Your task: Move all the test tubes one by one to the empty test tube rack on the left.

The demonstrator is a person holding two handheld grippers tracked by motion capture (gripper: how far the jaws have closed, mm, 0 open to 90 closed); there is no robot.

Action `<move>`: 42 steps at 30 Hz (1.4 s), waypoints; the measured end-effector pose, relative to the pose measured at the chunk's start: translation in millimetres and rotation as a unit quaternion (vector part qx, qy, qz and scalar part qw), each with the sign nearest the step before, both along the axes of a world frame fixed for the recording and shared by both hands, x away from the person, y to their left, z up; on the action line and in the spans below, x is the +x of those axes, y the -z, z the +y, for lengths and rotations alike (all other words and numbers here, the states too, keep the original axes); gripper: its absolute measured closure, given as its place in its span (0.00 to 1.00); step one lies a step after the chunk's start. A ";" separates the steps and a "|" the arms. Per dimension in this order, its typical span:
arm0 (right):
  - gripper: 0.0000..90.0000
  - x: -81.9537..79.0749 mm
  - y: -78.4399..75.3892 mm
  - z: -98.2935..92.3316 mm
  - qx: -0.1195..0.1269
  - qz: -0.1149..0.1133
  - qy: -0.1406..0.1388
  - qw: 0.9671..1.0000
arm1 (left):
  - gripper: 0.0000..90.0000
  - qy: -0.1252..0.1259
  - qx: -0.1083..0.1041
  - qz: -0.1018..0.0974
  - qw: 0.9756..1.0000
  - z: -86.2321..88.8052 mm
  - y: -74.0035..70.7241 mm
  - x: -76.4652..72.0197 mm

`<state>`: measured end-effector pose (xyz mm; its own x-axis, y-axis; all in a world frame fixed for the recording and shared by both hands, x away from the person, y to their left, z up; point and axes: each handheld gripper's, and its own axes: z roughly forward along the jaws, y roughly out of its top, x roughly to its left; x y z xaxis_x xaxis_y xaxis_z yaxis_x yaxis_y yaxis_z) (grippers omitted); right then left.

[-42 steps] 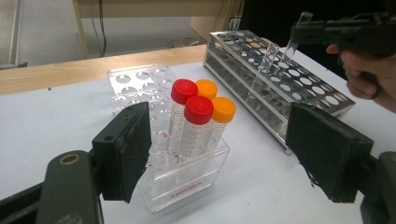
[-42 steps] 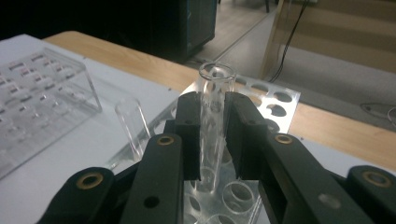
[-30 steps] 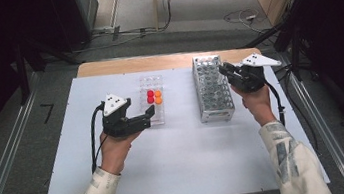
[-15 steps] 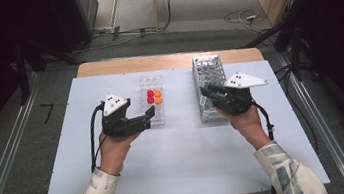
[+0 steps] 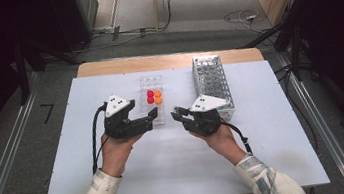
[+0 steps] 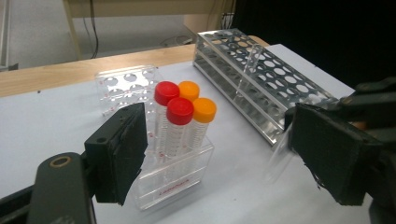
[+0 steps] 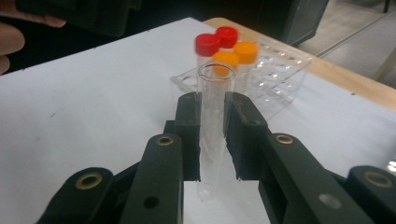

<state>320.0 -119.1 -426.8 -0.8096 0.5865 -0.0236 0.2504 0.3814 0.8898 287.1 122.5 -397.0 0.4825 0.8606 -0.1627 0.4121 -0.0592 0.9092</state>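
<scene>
Right gripper view: right tool [image 7: 212, 135] clamping clear tube [image 7: 212, 126].

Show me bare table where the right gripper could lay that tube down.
Free: the white table near the person, between the forearms; the left side beyond the left gripper; the right strip past the metal rack. Crowded: between the clear rack and metal rack, where the right gripper holds the tube.

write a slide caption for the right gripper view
Right gripper clamps an uncapped clear tube upright before four capped tubes.
</scene>
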 end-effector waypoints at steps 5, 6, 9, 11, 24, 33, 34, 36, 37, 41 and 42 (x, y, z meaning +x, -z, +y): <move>0.81 -6.6 9.0 15.9 0.003 0.003 -0.007 1.000 | 0.29 0.021 0.017 -0.006 1.000 -12.0 2.3 -5.0; 0.81 -8.2 9.6 18.3 0.006 0.004 -0.007 1.000 | 0.32 0.030 0.021 -0.010 0.999 -14.8 2.8 -6.0; 0.81 -11.7 9.7 23.9 0.004 -0.003 -0.012 1.000 | 0.43 0.039 0.030 -0.021 0.999 -20.5 3.0 -9.5; 0.81 -13.9 9.3 25.6 0.005 -0.004 -0.015 1.000 | 0.51 0.043 0.026 -0.025 0.998 -22.4 3.8 -11.2; 0.81 -18.1 8.2 29.3 0.013 -0.012 -0.013 1.000 | 0.78 0.075 0.014 -0.005 0.997 -25.1 10.7 -7.9; 0.81 -18.7 9.2 31.2 0.011 -0.013 -0.014 1.000 | 0.81 0.079 0.016 0.001 0.997 -25.0 12.3 -7.2; 0.81 -18.7 9.2 31.2 0.011 -0.012 -0.013 1.000 | 0.82 0.079 0.017 0.001 0.997 -25.2 12.4 -7.3; 0.81 -18.9 9.6 31.4 0.011 -0.012 -0.013 1.000 | 0.84 0.079 0.022 0.000 0.997 -25.8 12.2 -7.7; 0.81 -18.7 9.8 31.2 0.010 -0.012 -0.014 1.000 | 0.84 0.079 0.023 0.000 0.997 -25.7 12.1 -7.6; 0.80 -18.8 10.0 31.0 0.011 -0.012 -0.016 1.000 | 0.85 0.080 0.021 0.001 0.997 -25.1 11.8 -7.4; 0.79 -18.8 10.1 30.9 0.011 -0.012 -0.017 1.000 | 0.85 0.080 0.020 0.001 0.997 -25.0 11.7 -7.4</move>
<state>301.2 -88.1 -436.9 -0.8281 0.5597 -0.0308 0.2156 0.3687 0.9042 279.6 97.5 -408.7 0.6136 0.7787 -0.1308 0.3969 -0.1610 0.9036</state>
